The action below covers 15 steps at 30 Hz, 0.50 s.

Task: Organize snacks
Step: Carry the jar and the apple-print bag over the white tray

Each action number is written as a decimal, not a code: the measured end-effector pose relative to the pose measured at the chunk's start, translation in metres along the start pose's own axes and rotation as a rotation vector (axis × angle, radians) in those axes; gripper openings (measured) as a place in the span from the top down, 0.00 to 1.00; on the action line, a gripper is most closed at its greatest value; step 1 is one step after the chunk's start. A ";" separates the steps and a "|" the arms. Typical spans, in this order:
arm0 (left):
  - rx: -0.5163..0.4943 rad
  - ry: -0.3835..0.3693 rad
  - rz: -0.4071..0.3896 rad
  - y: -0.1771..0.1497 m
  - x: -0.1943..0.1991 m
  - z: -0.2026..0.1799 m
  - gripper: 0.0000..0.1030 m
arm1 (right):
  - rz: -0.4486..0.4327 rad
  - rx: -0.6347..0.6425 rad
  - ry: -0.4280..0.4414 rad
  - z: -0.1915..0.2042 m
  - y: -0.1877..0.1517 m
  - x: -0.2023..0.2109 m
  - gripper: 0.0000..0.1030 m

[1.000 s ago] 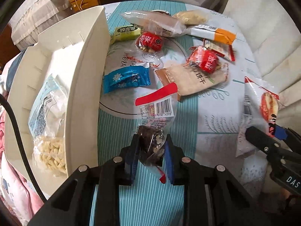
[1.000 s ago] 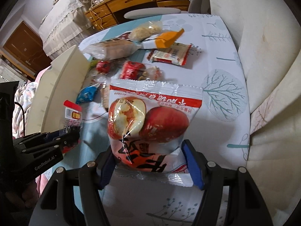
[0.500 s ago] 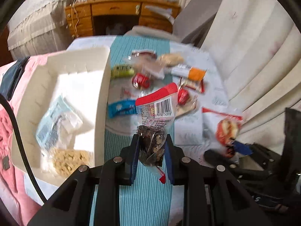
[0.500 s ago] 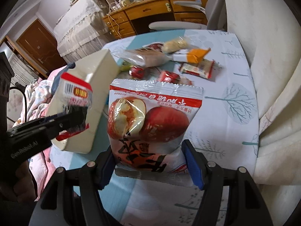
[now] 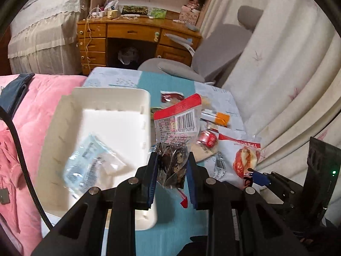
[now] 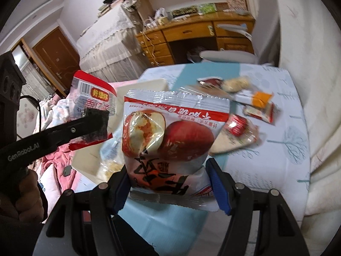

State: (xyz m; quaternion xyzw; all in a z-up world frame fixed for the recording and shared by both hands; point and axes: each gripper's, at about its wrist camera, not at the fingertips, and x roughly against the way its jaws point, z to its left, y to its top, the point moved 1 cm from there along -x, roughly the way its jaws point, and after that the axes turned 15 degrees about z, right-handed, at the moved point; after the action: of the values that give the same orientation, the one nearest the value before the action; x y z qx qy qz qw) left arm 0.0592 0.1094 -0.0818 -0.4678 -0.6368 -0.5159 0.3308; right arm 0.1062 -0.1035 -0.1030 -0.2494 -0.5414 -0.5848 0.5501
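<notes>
My left gripper [image 5: 172, 166] is shut on a clear red-topped snack bag with dark contents [image 5: 173, 140], held high above the table beside the white storage box [image 5: 102, 128]. The box holds a pale blue-white packet [image 5: 89, 162]. My right gripper [image 6: 168, 175] is shut on a white bag printed with red dates [image 6: 170, 136], also lifted well above the table. In the right wrist view the left gripper [image 6: 96, 123] and its bag [image 6: 93, 93] show at the left, over the box [image 6: 140, 85]. The date bag also shows in the left wrist view [image 5: 240, 155].
Several loose snack packets lie on the teal and white tablecloth [image 6: 277, 149]: an orange-ended wrapper [image 6: 255, 98], a red candy [image 6: 236, 125], a tan flat pack [image 6: 226, 145]. A pink blanket [image 5: 32, 111] lies left of the box. A grey chair [image 5: 213, 51] and wooden desk [image 5: 127, 34] stand behind.
Both grippers have risen well above the table with their bags. The left gripper has moved nearer the white box; the table and snacks look smaller and farther.
</notes>
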 end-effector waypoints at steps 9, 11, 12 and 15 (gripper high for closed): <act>0.050 0.030 -0.008 0.003 0.021 0.074 0.77 | -0.030 0.074 0.043 0.070 0.020 -0.020 0.34; 0.059 0.033 -0.007 0.004 0.024 0.091 0.77 | -0.028 0.085 0.052 0.084 0.024 -0.028 0.34; 0.062 0.035 -0.004 0.005 0.024 0.099 0.77 | -0.027 0.089 0.056 0.089 0.025 -0.032 0.34; 0.071 0.037 0.009 0.008 0.025 0.121 0.77 | -0.025 0.089 0.069 0.105 0.030 -0.043 0.34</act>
State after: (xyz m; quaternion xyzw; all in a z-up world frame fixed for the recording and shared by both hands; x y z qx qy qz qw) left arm 0.0652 0.2331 -0.0864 -0.4489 -0.6464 -0.5000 0.3615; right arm 0.1132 0.0135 -0.0996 -0.1976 -0.5508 -0.5752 0.5716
